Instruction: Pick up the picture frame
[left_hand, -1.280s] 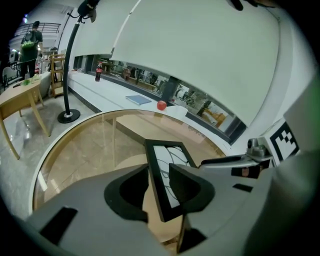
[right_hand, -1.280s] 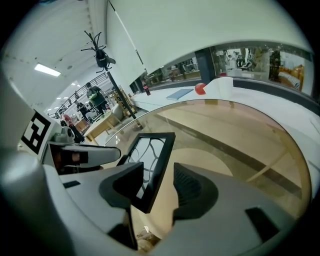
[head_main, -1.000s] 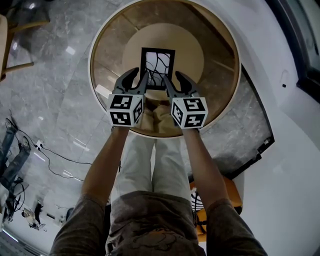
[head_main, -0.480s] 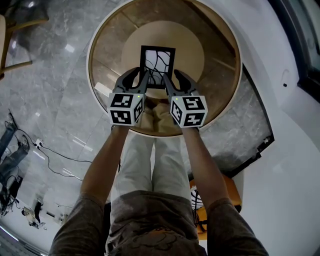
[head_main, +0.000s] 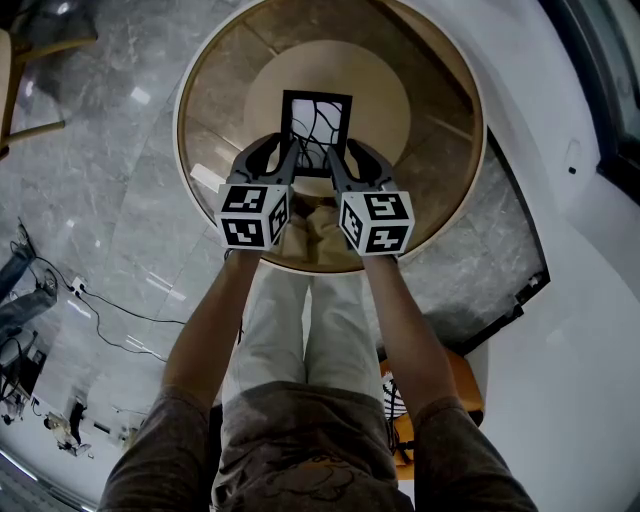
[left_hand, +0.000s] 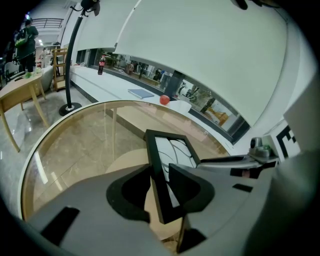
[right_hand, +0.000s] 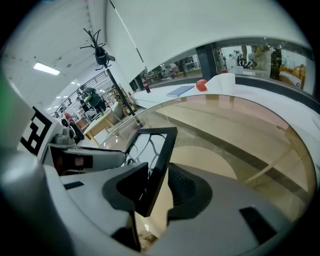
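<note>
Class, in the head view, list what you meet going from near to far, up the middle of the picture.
shirt → trousers → picture frame → far part of the table

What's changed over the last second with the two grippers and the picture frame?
The right gripper has just been closing its fingers around the right edge of the picture frame; whether they press it yet is unclear. The left gripper stays clamped on the left edge, and the frame stands unmoved on the glass table.
</note>
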